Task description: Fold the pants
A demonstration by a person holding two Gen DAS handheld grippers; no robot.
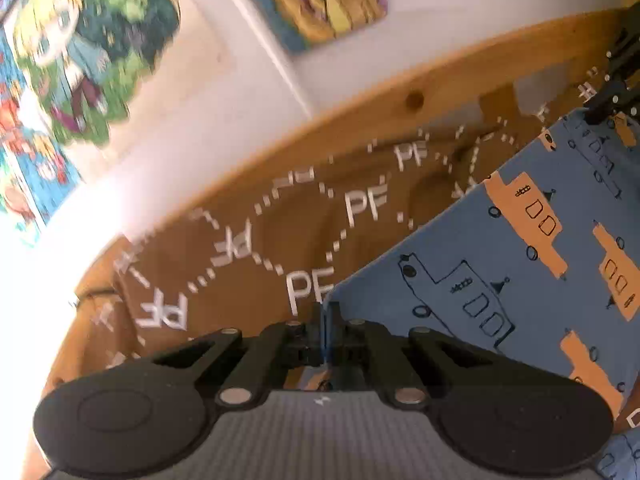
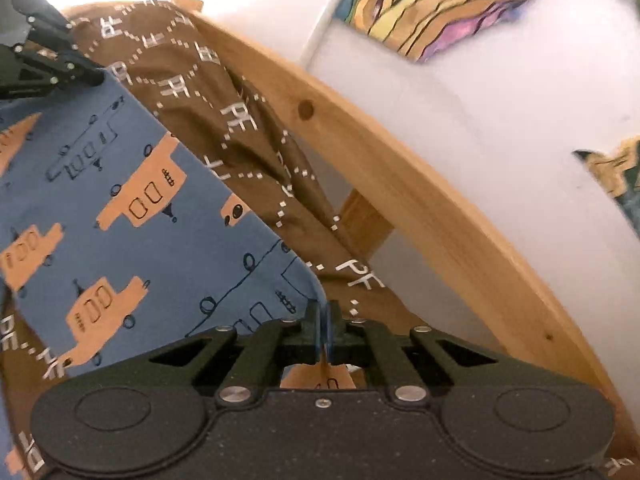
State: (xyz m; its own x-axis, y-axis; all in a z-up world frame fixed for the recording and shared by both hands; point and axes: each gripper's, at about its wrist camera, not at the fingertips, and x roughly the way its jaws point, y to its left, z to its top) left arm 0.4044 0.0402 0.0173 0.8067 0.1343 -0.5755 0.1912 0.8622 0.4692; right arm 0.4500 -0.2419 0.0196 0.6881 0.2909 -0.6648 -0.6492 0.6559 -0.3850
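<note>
The pants (image 1: 500,248) are blue cloth printed with orange and outlined trucks, stretched taut between both grippers. My left gripper (image 1: 324,312) is shut on one corner of the blue cloth, which runs off to the right. In the right wrist view the pants (image 2: 132,216) spread to the left, and my right gripper (image 2: 323,312) is shut on the other corner. Each view shows the other gripper pinching the far corner: the right gripper (image 1: 596,114) at the upper right, the left gripper (image 2: 94,76) at the upper left. The pinched edge is lifted off the brown bedding.
Brown bedding with white "PF" lettering (image 1: 248,248) lies under the pants. A curved wooden bed frame (image 2: 420,216) runs behind it, with a white wall and colourful pictures (image 1: 84,48) beyond.
</note>
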